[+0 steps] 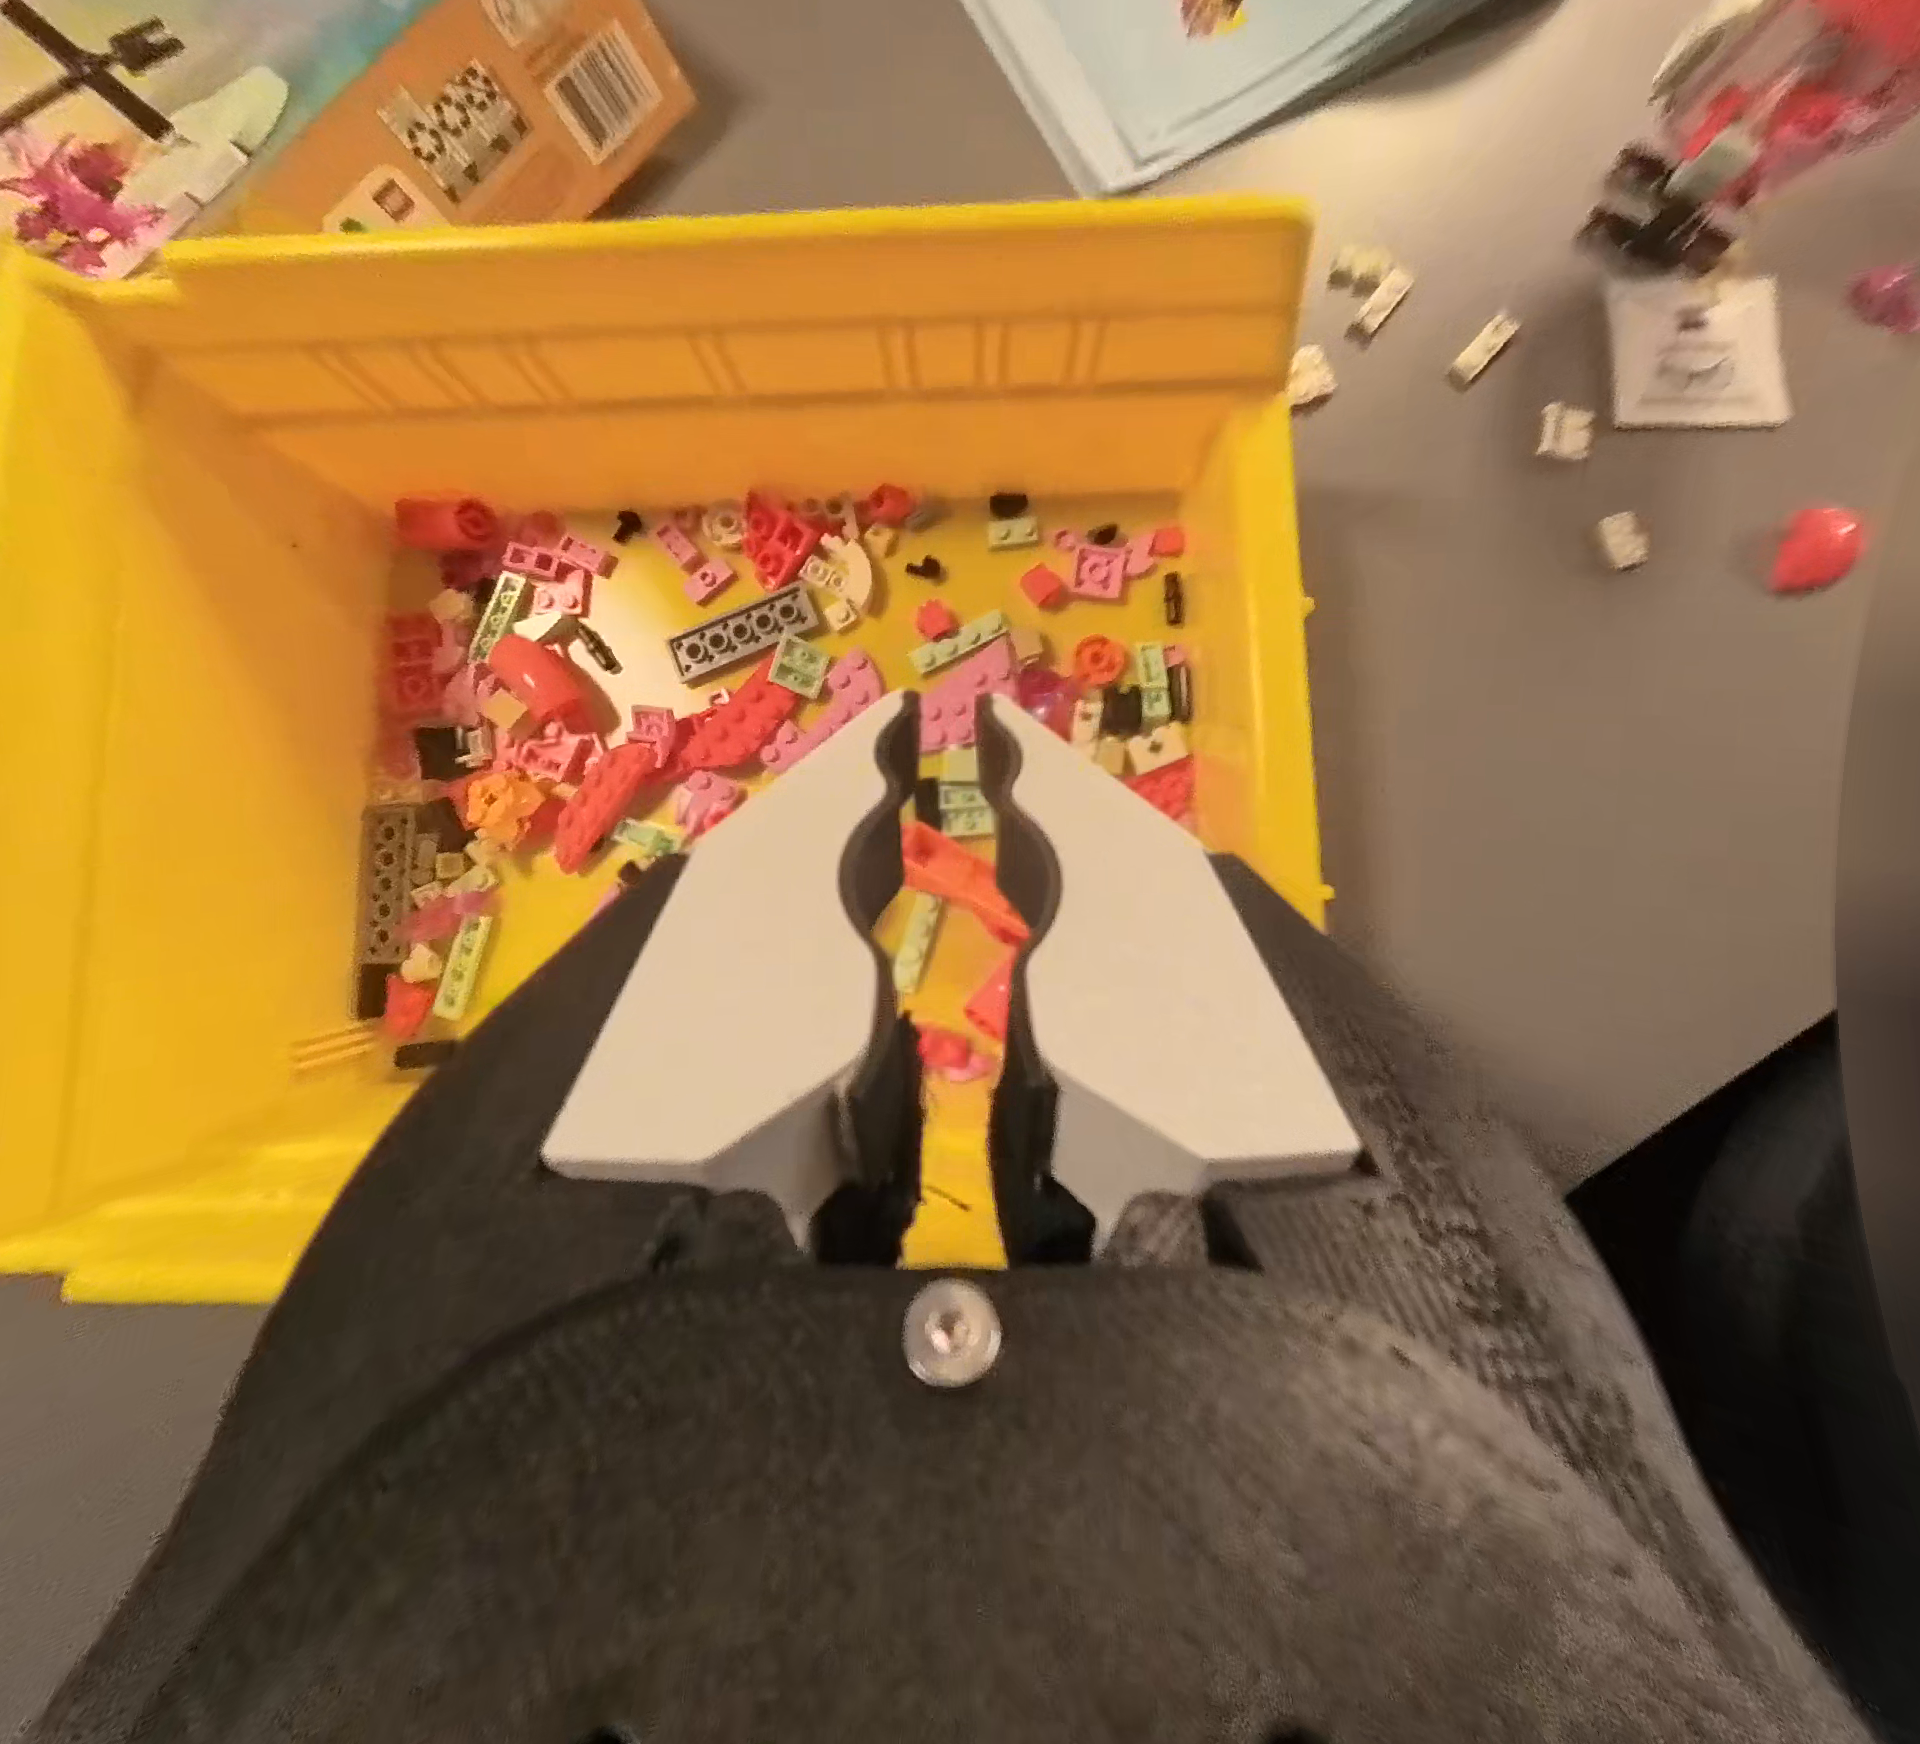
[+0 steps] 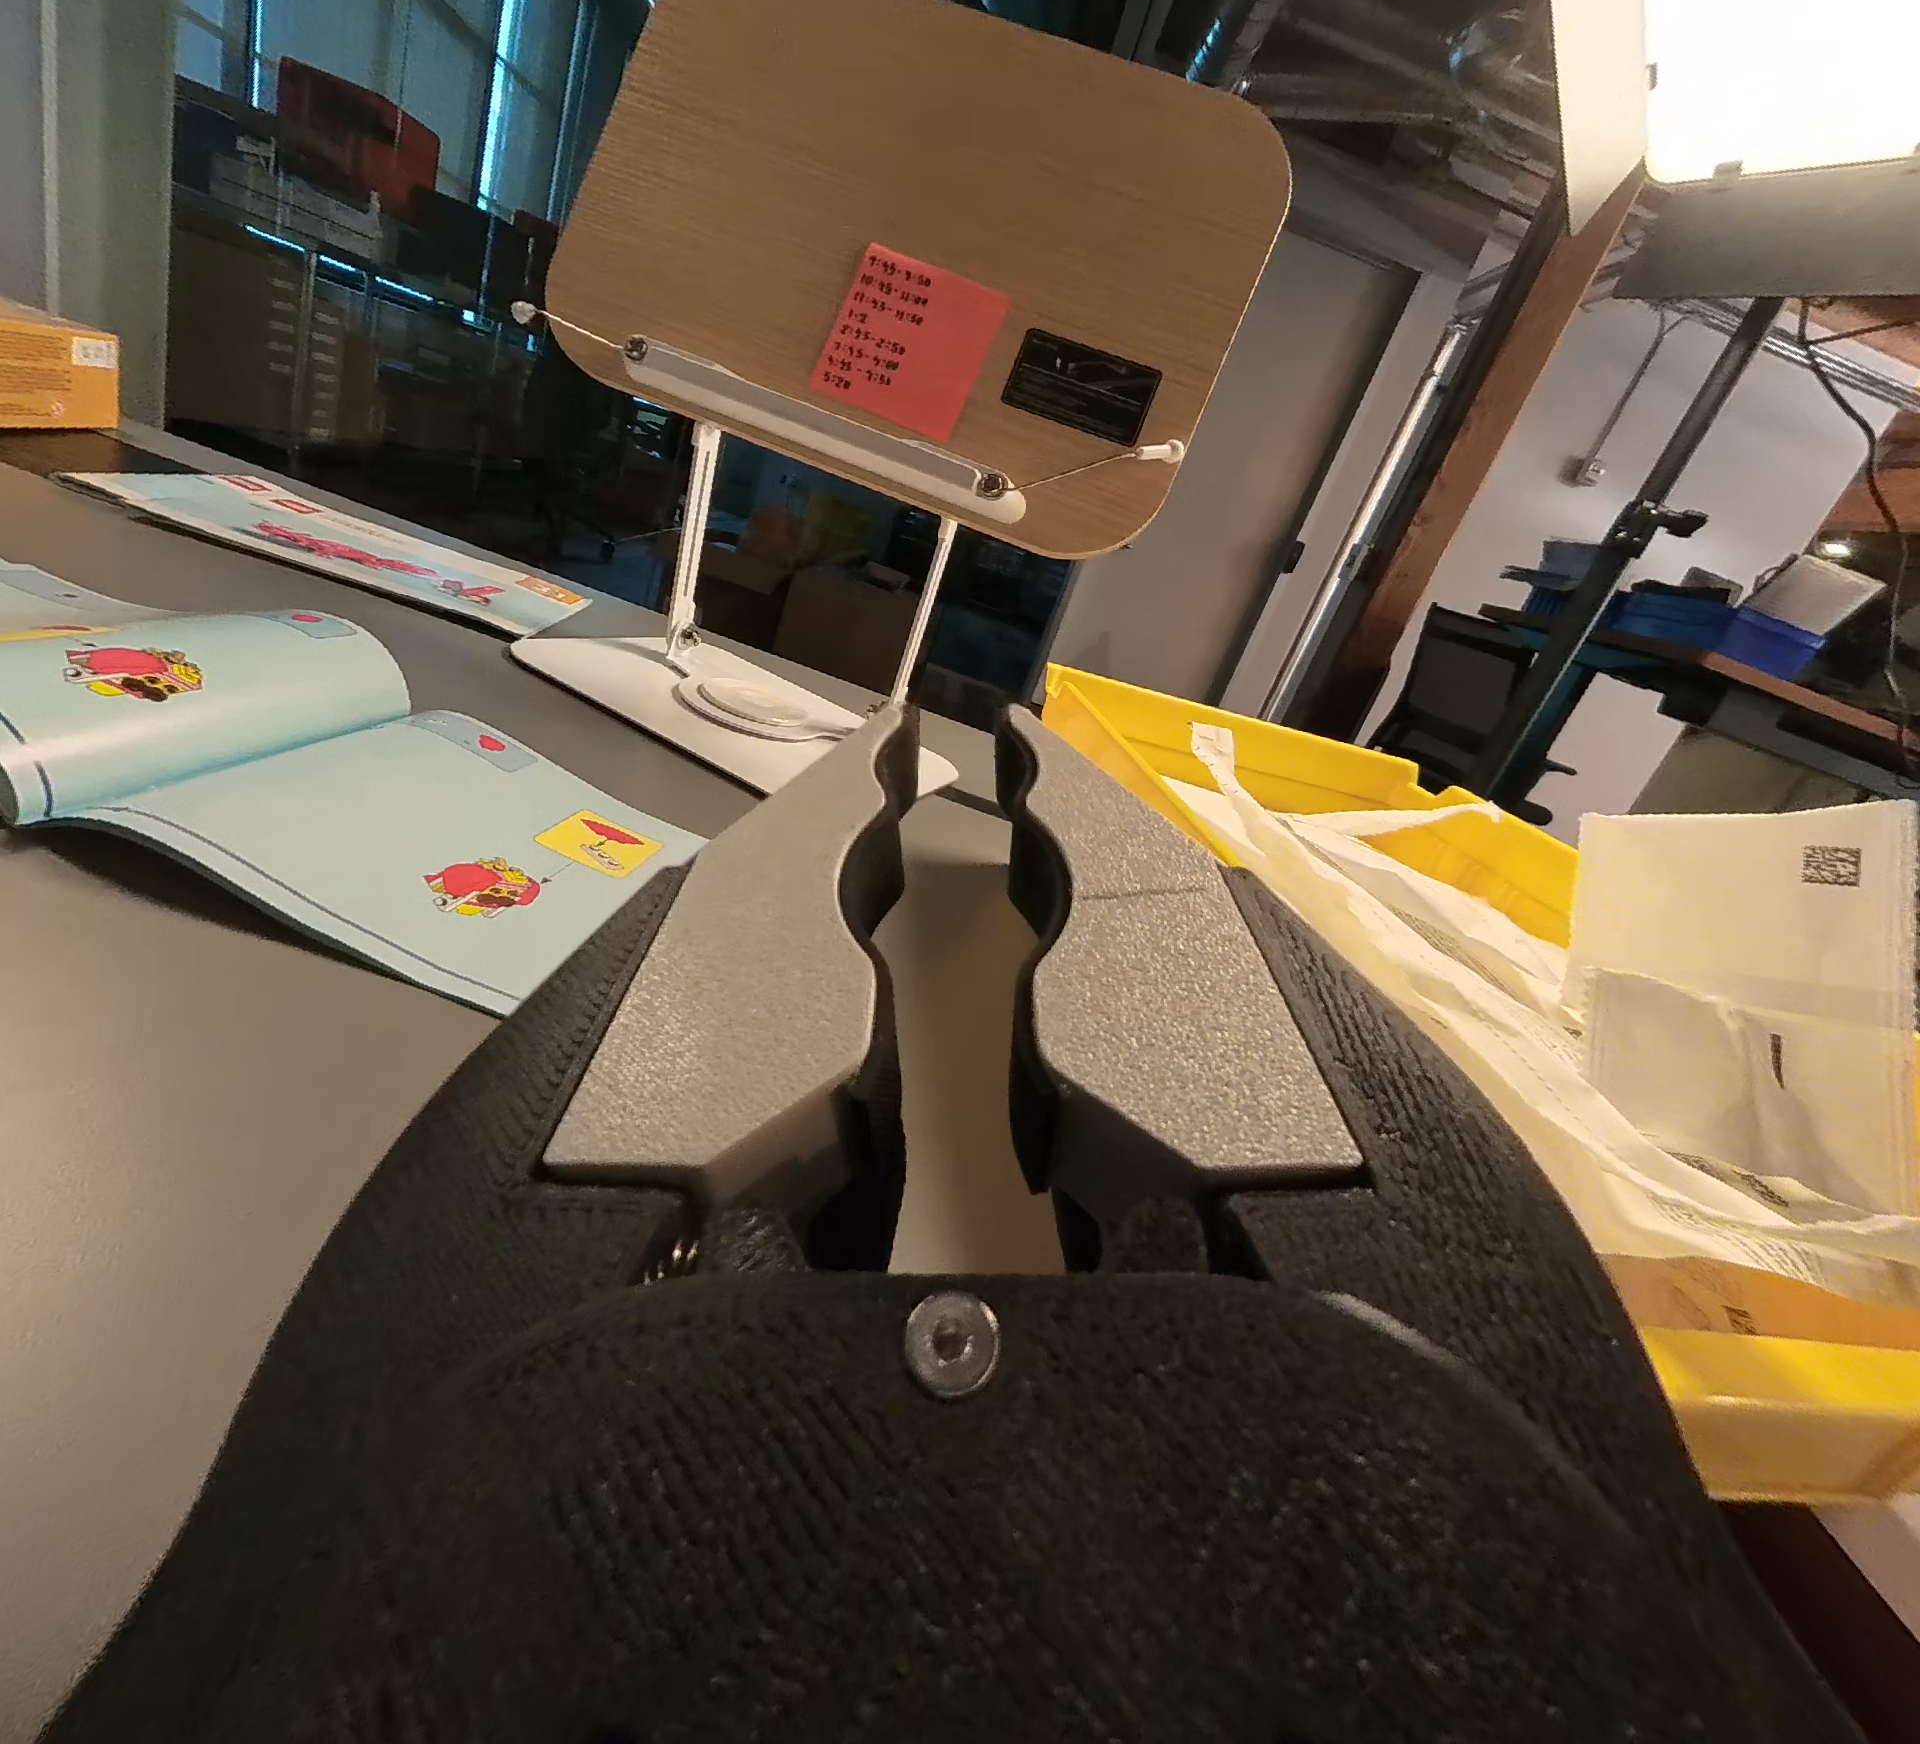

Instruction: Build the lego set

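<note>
Left wrist view: blurred bricks (image 1: 727,707).

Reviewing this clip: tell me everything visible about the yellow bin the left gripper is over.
The yellow bin is an open-topped, glossy plastic box with ribbed walls and a thick rim, sitting upright on the grey table. Its floor is littered with small building bricks, mostly pink, red and pale green, with a few grey, black and orange ones, thickest along the left side. The left gripper points down into it, jaws slightly apart above the pieces, gripping nothing. A printed cardboard box lies just behind the bin.
</note>
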The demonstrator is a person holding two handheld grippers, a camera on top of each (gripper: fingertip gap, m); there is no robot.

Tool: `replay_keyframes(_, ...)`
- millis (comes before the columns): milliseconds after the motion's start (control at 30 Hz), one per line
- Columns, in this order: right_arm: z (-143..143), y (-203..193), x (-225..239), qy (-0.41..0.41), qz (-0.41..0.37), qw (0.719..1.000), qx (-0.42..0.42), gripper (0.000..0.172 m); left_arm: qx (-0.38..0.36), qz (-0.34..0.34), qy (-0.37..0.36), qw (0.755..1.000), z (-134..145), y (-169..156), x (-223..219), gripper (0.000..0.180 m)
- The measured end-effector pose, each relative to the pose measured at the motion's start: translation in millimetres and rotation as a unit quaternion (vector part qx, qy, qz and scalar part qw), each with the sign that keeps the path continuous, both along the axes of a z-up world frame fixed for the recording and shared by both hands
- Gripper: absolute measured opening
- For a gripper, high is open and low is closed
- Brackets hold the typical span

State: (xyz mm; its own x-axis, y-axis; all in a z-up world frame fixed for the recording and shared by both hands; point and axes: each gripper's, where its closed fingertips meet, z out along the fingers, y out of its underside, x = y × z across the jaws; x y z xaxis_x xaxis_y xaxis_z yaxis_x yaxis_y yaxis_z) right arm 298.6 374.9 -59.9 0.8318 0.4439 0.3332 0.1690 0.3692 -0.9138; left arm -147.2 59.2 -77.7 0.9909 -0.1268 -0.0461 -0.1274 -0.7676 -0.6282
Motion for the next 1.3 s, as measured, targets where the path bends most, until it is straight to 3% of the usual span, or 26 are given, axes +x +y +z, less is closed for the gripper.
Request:
replay_keyframes(167, -2, 2, 0, -0.008, -0.007, 1.000, -0.001, 0.012, -0.111, -0.034, -0.008, 0.993, -38, 7, -3, 0.014)
replay_keyframes(333, -3, 3, -2, -0.018, -0.011, 1.000, 0.001, 0.012, -0.228, -0.004, -0.080, 0.970, -66, -2, -12, 0.022)
replay_keyframes(533, -4, 4, -2, -0.020, -0.011, 1.000, 0.001, 0.012, -0.316, -0.009, -0.046, 0.948, -78, -26, -24, 0.019)
replay_keyframes(700, -4, 4, -1, -0.020, -0.013, 1.000, 0.001, 0.012, -0.269, -0.025, -0.066, 0.960, -68, -12, -11, 0.019)
replay_keyframes(833, -3, 4, -1, -0.019, -0.013, 1.000, 0.001, 0.012, -0.238, -0.020, -0.038, 0.970, -63, -1, -14, 0.020)
replay_keyframes(1000, -4, 4, -1, -0.019, -0.013, 1.000, 0.001, 0.012, -0.146, -0.057, -0.028, 0.987, -34, 27, 11, 0.020)
replay_keyframes(1300, -3, 4, -1, -0.014, -0.011, 1.000, 0.000, 0.012, -0.160, -0.093, -0.016, 0.983, -29, 30, 33, 0.021)
